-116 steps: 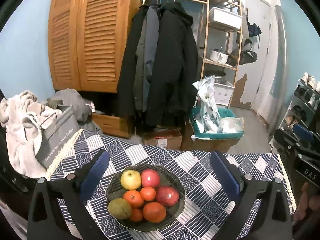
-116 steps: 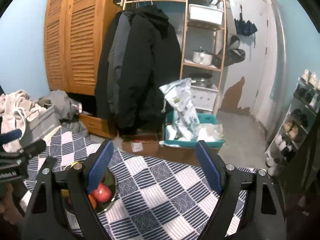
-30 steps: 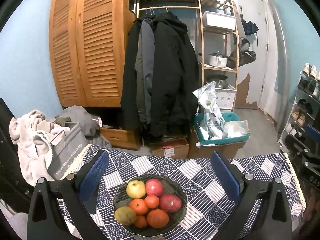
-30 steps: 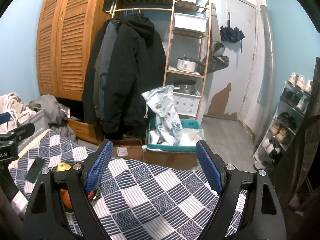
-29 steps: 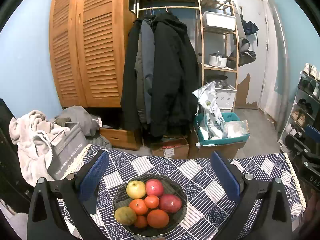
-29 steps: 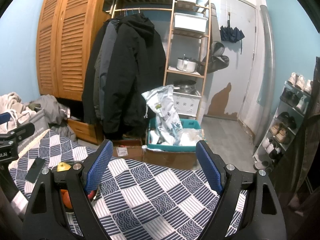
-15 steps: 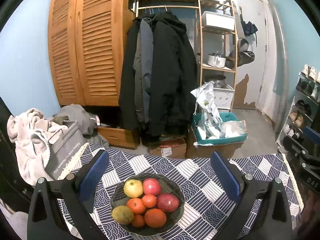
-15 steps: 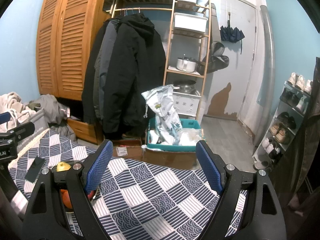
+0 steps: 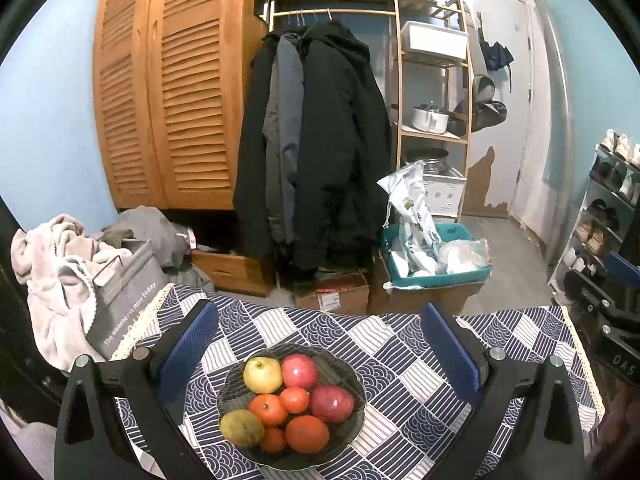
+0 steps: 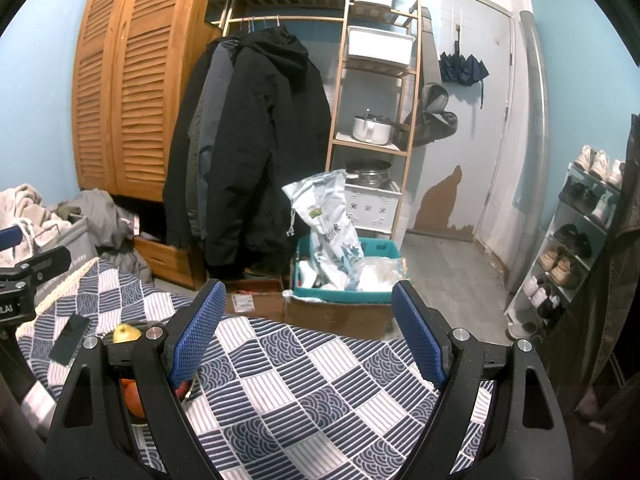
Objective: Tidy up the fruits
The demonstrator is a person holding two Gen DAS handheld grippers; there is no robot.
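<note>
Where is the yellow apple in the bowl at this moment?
In the left wrist view, the yellow apple lies at the bowl's far left, touching a red apple on its right, with an orange just in front.

Fruits (image 9: 294,404) in bowl (image 9: 344,364) — on table (image 9: 400,344).

A cluttered room behind the patterned cloth

We see a blue-and-white patterned tablecloth (image 9: 404,364) covering the surface; beyond it dark coats (image 9: 320,144) hang from a rail beside a louvred wooden wardrobe (image 9: 168,92); a wooden shelf unit (image 10: 376,128) carries a white pot (image 10: 371,129) and a white bin (image 10: 378,45); a teal crate (image 10: 346,270) holds a printed bag (image 10: 330,216); a shoe rack (image 10: 576,232) stands at the right; a grey laundry basket (image 9: 124,300) with pale cloth sits at the left; a folded umbrella (image 10: 464,68) hangs by the door.
</note>
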